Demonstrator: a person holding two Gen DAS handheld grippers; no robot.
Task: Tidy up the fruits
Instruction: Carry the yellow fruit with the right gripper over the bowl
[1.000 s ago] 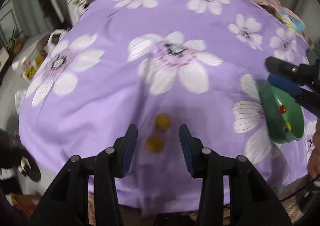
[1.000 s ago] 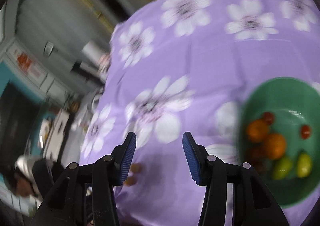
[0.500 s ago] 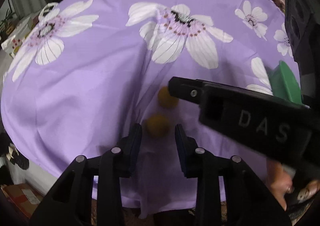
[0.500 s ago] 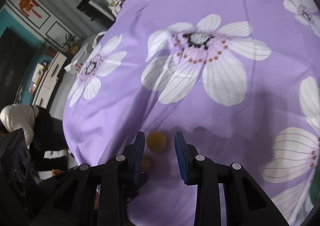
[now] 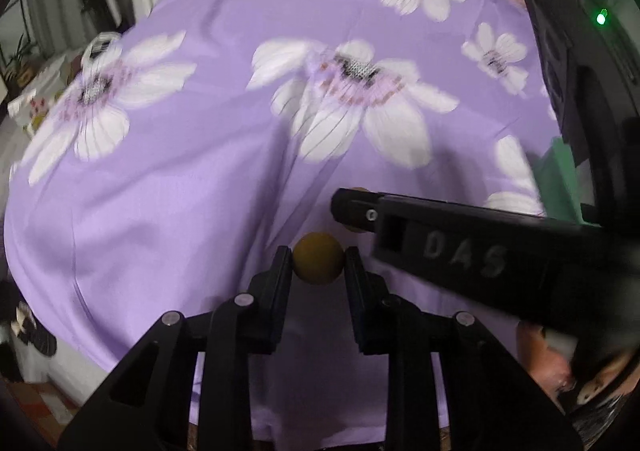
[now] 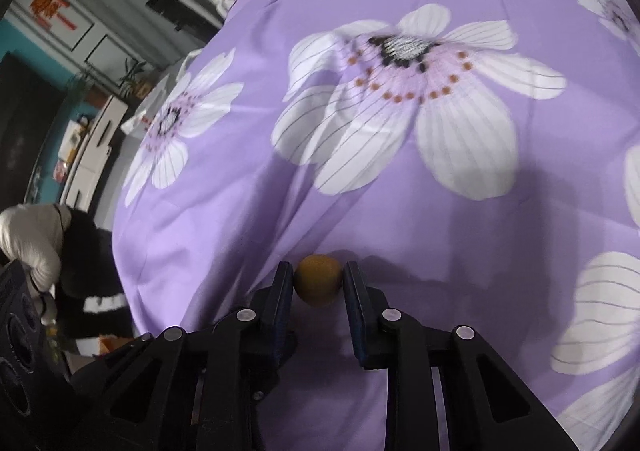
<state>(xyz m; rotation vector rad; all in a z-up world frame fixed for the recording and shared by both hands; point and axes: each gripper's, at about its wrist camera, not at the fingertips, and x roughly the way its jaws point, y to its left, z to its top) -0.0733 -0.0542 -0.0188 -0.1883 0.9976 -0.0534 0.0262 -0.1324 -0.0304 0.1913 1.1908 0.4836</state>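
Two small round yellow-brown fruits lie close together on a purple cloth printed with white flowers [image 5: 168,211]. One fruit [image 5: 318,258] is pinched by the left gripper [image 5: 318,263], the other fruit [image 6: 319,280] by the right gripper [image 6: 319,283]. A green bowl [image 5: 558,179] shows behind the right gripper.

Two wrist fisheyes — steeply downward, close — sharing the floral tablecloth [image 5: 168,211].

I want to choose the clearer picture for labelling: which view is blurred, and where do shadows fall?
Left wrist view: flowered cloth smeared by motion blur, round fruit fairly sharp. Right wrist view: crisp petals, soft shadow on the cloth around its fruit. Both bulge from the fisheye.
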